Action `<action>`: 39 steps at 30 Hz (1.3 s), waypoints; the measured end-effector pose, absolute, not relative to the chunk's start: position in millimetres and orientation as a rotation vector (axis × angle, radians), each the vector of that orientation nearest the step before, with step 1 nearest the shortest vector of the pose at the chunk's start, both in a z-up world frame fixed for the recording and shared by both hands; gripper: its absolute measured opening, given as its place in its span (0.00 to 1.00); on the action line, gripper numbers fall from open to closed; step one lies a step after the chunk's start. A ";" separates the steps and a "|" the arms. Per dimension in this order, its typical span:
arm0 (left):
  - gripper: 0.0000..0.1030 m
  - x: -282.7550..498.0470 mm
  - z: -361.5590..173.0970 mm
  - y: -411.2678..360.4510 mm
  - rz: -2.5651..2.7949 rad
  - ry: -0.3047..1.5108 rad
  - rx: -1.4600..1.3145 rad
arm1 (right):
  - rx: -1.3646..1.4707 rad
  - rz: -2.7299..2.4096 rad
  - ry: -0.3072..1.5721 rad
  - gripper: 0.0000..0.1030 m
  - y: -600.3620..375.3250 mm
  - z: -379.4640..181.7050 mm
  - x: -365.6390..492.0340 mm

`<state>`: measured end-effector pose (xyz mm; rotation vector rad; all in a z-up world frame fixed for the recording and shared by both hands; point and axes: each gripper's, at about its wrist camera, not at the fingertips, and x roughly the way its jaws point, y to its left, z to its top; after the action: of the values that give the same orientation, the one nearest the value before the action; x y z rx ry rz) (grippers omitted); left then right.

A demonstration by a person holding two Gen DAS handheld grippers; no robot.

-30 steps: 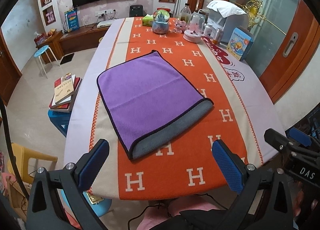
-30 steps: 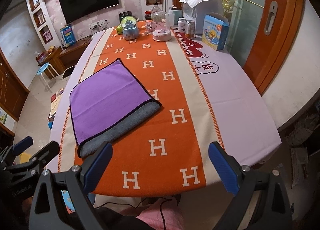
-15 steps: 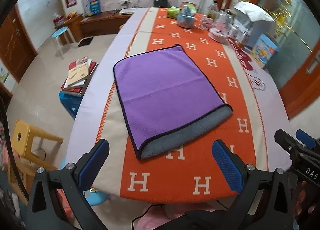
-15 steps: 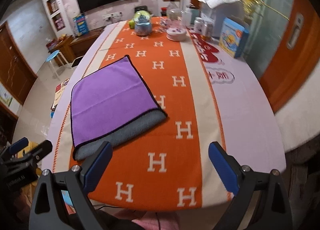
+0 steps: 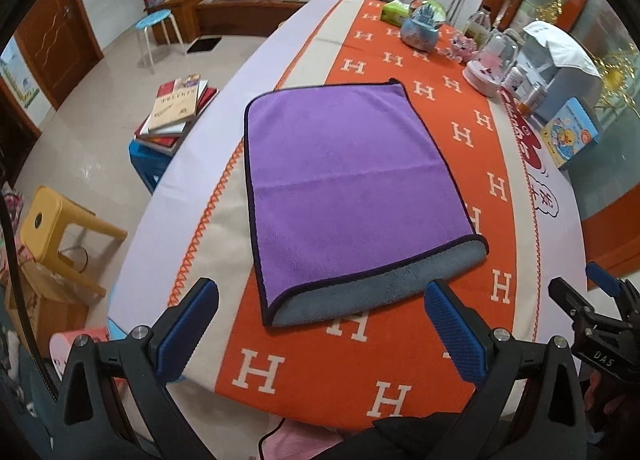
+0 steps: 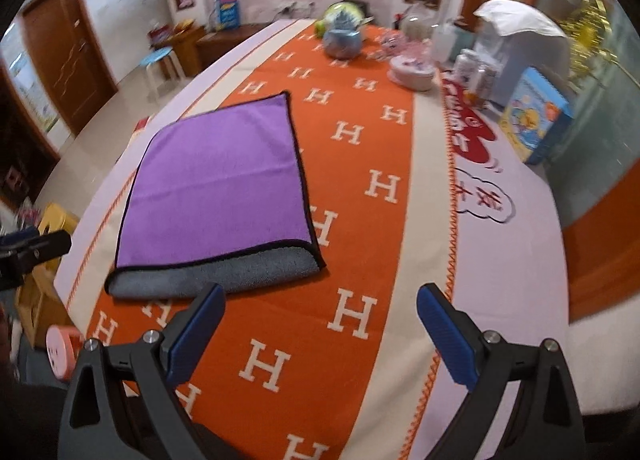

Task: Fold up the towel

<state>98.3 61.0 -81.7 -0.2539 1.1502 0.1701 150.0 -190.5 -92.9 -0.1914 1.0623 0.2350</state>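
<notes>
where one towel (image 5: 352, 196) lies folded, two hand-held grippers, left (image 5: 320, 334) and right (image 6: 320, 334), both spread apart, empty

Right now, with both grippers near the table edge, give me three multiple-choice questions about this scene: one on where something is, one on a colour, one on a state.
1. Where does the purple microfibre towel with black trim lie?
A. On the yellow stool
B. On the orange H-patterned tablecloth
C. On the stack of books

2. What colour is the towel's underside strip showing along its near edge?
A. Grey
B. Green
C. White

3. What state are the left gripper and right gripper in?
A. Both shut on the towel
B. Left shut, right open
C. Both open, holding nothing

Answers: 1 B, the towel rests flat on the orange cloth. 2 A, a grey band sticks out beyond the purple layer. 3 C, each gripper's blue pads stand wide apart short of the towel.
</notes>
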 end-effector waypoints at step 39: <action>0.90 123.2 -212.2 85.9 0.271 1.272 -0.260 | -0.439 0.647 1.037 0.63 -167.9 -208.7 204.3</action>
<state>123.2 85.9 -212.2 -0.2604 1.2718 0.2706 204.3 -167.9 -208.7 -0.4391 1.0367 0.6467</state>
